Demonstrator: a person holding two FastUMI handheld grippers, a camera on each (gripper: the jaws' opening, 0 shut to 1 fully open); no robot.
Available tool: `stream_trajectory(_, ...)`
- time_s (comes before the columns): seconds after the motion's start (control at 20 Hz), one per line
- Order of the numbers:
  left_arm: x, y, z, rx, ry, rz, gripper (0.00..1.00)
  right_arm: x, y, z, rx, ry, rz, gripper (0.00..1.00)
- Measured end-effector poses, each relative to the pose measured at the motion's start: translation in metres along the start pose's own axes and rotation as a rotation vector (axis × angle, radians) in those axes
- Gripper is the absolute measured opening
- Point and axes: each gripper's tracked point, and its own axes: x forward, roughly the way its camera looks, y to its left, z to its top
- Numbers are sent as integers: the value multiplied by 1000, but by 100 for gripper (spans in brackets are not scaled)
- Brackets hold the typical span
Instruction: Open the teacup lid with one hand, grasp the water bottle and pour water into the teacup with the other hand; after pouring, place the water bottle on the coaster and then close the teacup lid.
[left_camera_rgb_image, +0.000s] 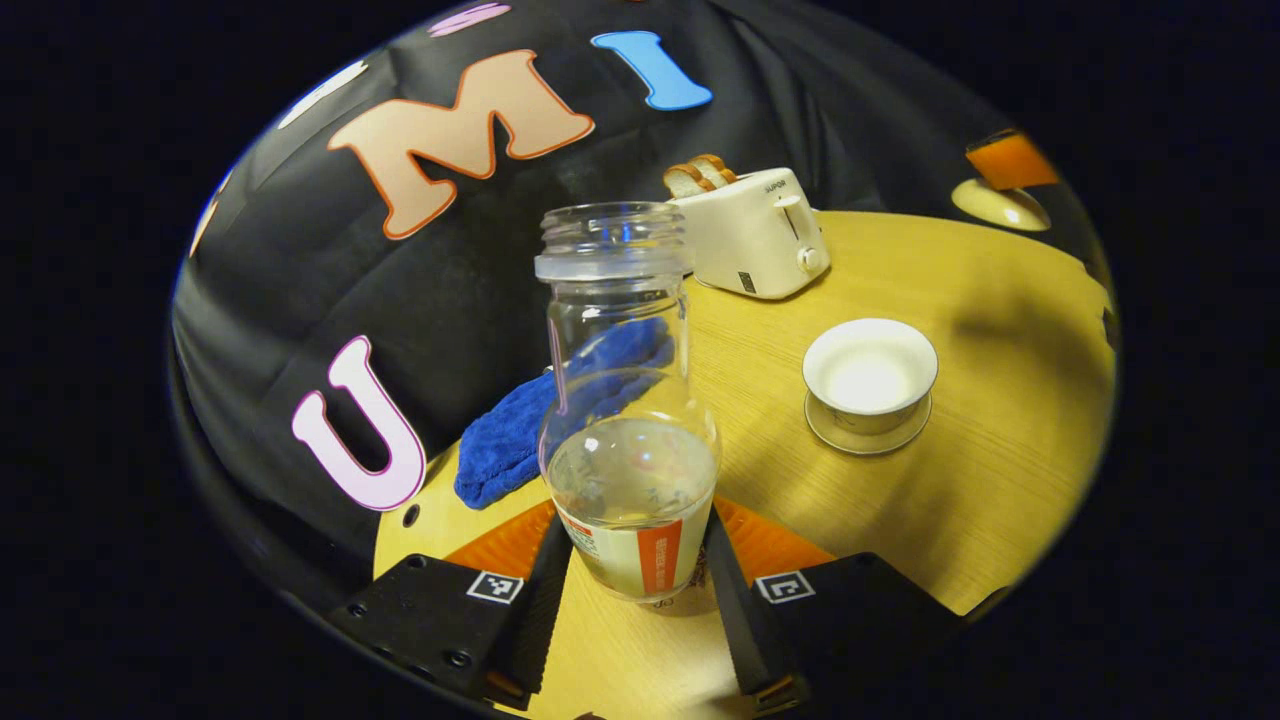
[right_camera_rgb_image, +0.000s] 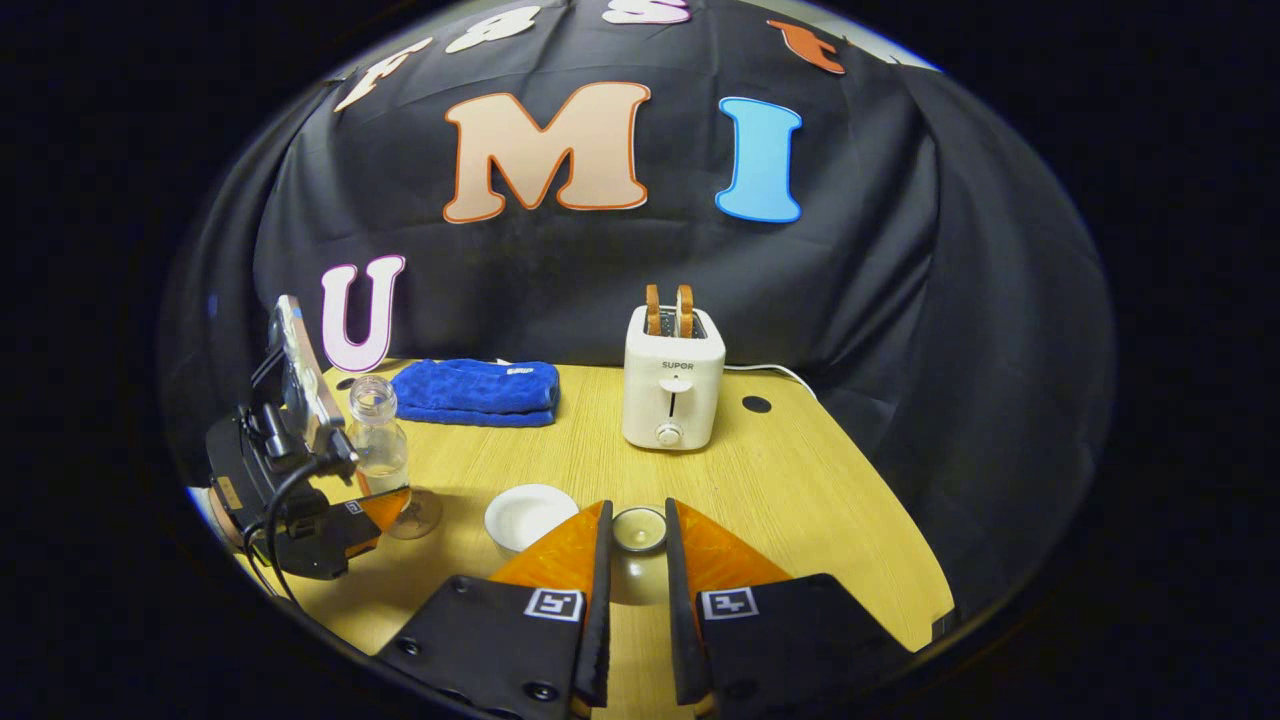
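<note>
On the tabletop (left_camera_rgb_image: 950, 500), the left claw (left_camera_rgb_image: 640, 590) clamps the water bottle (left_camera_rgb_image: 630, 450) upright; the right claw (right_camera_rgb_image: 635, 600) holds the lid (right_camera_rgb_image: 638, 528) clear of the open teacup (left_camera_rgb_image: 870, 375).

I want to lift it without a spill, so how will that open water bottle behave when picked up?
The water bottle looks clear, smooth and rigid, so it may slip in the left gripper. Uncapped and partly full, it would likely spill if tilted. Tall with a narrow neck and gripped low, it could tip when nudged.
</note>
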Motion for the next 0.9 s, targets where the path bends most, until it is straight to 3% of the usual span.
stream_trajectory(0.35,7,-3,-4,185,99,8,69,-1,-17,-5,11,-20,9,29)
stream_trajectory(0.55,15,3,-16,342,193,6,69,0,-28,-12,25,-19,17,27)
stream_trajectory(0.9,23,-6,-19,533,268,-37,70,5,-48,-21,53,-14,16,29)
